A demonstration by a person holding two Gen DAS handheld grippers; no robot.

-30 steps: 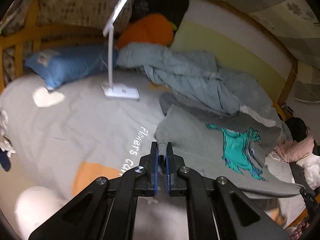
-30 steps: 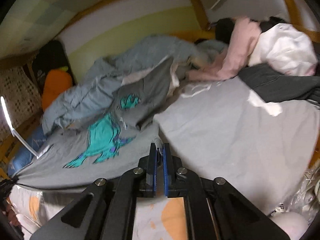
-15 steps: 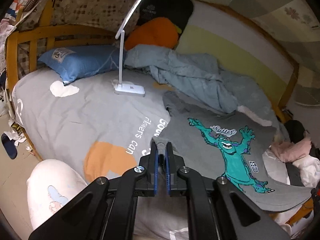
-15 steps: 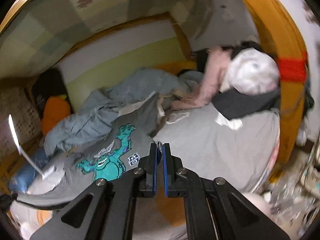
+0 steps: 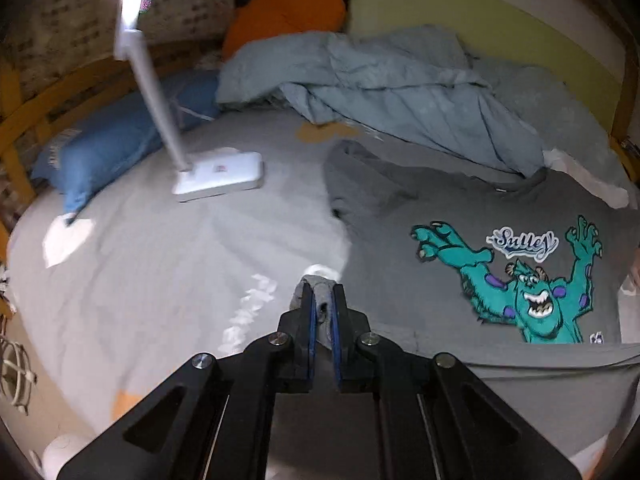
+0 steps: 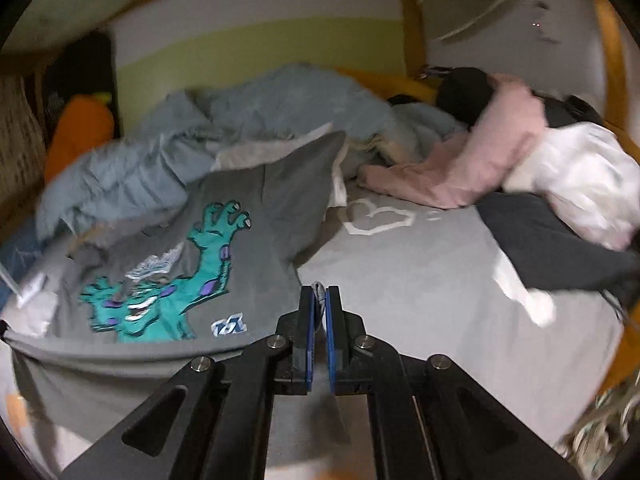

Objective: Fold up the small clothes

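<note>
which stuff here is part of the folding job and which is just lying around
In the job:
grey shirt
left gripper, shut on its hem
right gripper, shut on its hem

Lying about:
lamp
blue pillow
blue blanket
orange cushion
pink garment
white garment
dark garment

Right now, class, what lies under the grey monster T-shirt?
The grey monster T-shirt rests on the grey bedsheet, its far edge touching the blue blanket. Each tool, left and right, pinches a hem corner. Whatever lies beneath the shirt's middle is hidden.
</note>
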